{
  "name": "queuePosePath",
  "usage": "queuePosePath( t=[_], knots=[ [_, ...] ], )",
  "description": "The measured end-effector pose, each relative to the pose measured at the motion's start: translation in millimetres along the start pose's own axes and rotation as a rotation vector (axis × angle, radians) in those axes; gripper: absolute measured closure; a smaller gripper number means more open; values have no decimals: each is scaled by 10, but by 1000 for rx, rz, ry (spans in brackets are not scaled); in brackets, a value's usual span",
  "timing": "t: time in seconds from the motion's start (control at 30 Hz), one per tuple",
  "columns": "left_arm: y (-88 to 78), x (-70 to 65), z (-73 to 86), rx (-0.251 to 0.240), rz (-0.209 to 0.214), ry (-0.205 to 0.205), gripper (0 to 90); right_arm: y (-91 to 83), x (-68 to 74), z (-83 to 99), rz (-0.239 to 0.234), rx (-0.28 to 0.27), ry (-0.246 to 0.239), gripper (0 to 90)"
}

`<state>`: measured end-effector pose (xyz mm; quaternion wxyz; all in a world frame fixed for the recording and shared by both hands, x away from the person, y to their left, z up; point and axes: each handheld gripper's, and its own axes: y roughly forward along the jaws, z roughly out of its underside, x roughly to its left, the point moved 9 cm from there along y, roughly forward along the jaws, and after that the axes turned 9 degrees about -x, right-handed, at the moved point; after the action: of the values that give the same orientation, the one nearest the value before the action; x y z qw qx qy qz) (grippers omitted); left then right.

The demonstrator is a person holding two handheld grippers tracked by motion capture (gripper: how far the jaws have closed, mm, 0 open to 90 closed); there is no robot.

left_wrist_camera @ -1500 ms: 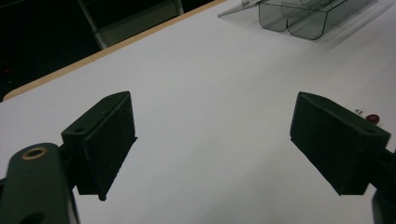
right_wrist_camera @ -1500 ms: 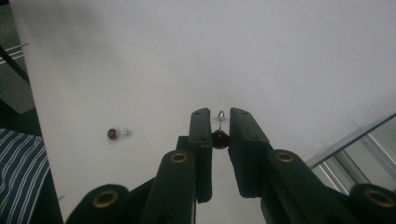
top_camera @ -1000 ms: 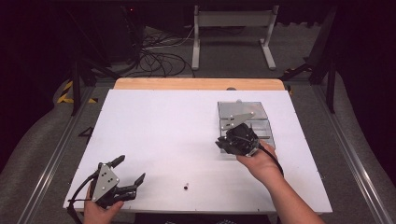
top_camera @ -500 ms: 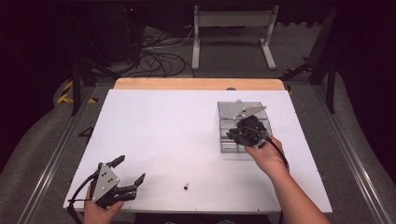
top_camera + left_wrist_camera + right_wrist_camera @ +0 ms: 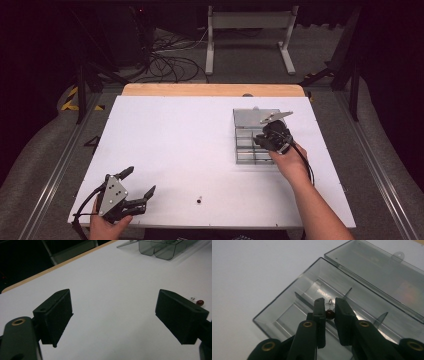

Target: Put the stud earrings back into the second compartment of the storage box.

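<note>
Right gripper [image 5: 327, 312]: I pinch a little dark red bead [image 5: 329, 314] with thin wire legs between my two black jaws.
Where it is: I hold it over a slot of the clear plastic box [image 5: 287, 312], so it can drop in, I think.
Box: see-through, smooth, with thin walls inside; its lid [image 5: 377, 272] lies flat open behind.
Left gripper [image 5: 113, 315]: spread wide and holding nothing, low over the white surface [image 5: 175, 145].
Other bead [image 5: 200, 301]: red and round, on the surface by my left gripper, maybe next.
</note>
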<state>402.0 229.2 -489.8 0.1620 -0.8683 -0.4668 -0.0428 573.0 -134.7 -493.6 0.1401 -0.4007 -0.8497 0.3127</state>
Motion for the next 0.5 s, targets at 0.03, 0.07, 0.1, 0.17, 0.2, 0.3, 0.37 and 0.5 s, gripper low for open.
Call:
queuePosePath(
  t=[0.03,0.07,0.1,0.17,0.2,0.3,0.37,0.5],
  knots=[
    [0,-1,0,0,0,0,147,0,0,0,0,0,0,797],
    [-1,-1,0,0,0,1,147,39,-45,25,8,8,14,797],
    [-1,0,0,0,0,1,147,57,-64,35,11,12,20,797],
    [-2,2,0,0,-1,-1,147,75,-81,45,11,15,23,797],
    [-3,2,0,0,-1,-1,147,91,-96,54,12,18,27,796],
    [-2,2,0,0,-1,1,147,136,-139,78,23,29,33,797],
    [-2,2,-1,-1,0,1,147,163,-159,94,26,38,36,797],
    [-2,3,0,0,0,-1,147,194,-189,112,36,47,46,796]
  ],
)
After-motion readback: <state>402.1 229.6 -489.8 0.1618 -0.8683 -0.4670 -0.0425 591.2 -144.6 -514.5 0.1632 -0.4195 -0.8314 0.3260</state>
